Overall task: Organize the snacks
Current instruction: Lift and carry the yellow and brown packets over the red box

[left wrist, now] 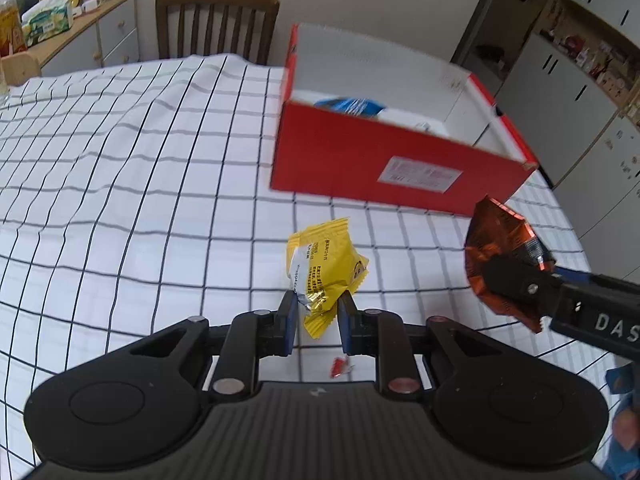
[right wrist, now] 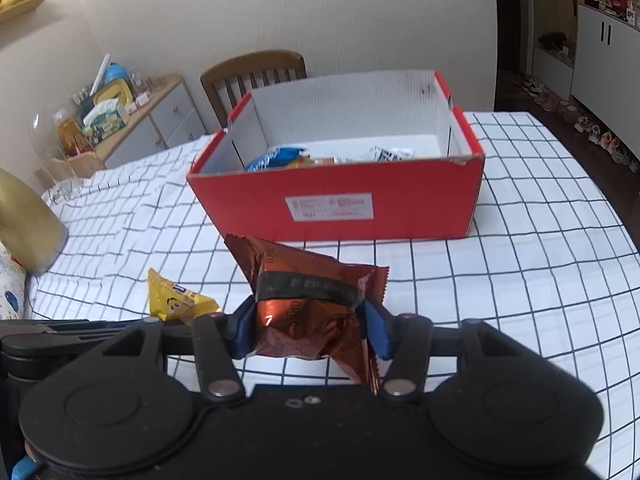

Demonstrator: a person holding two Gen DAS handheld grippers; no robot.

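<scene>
The left gripper (left wrist: 316, 310) pinches the yellow snack packet (left wrist: 326, 268) between narrow fingers. The right gripper (right wrist: 310, 326) clamps the brown foil packet (right wrist: 310, 292), fingers half spread, before the red box (right wrist: 336, 204).

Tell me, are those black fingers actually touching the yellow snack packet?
Touching. In the left wrist view, the left gripper has the yellow packet pinched by its lower edge between both blue-padded fingers, lifted off the checked tablecloth.

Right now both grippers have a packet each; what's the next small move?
Probably carry both forward over the red box and release. The left gripper is shut on the yellow packet, the right gripper on the brown packet, both clear of the tablecloth. The box is open-topped, with snacks already inside.
</scene>
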